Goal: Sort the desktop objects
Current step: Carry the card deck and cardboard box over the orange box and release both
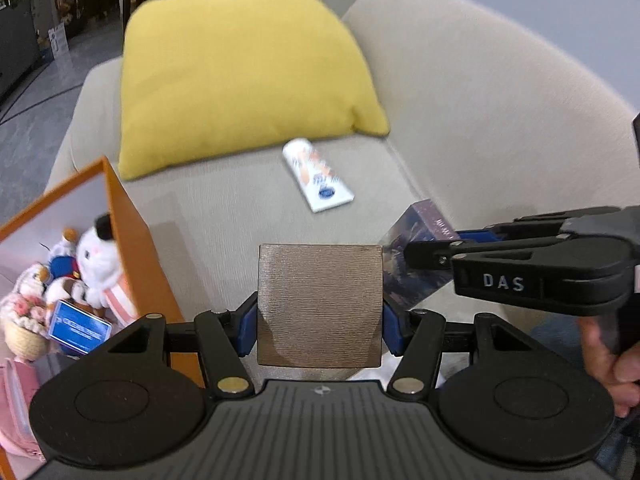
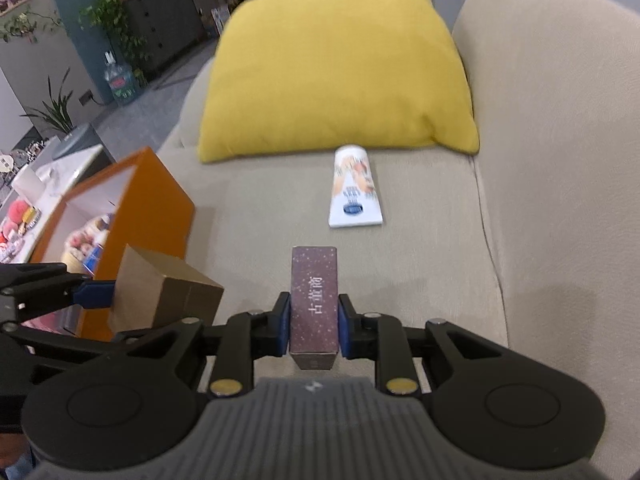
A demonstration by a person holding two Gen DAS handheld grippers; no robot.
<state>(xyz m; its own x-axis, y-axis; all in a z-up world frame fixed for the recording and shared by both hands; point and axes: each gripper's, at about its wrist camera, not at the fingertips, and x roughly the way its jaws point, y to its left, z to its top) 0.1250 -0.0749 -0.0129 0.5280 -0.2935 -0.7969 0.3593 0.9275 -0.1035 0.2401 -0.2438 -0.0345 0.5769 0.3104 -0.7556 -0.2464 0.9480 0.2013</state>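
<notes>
Brown box clamped in left claw, purple box (upright) gripped between right claw pads.

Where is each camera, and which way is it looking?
Left wrist: sits on the left gripper, faces the sofa; shows its fingers clamping a brown box, plus the right gripper and the person's hand.
Right wrist: sits on the right gripper, faces the same way; shows its fingers clamping a purple box, left gripper beside.
Both show the pillow, tube and orange bin.
</notes>
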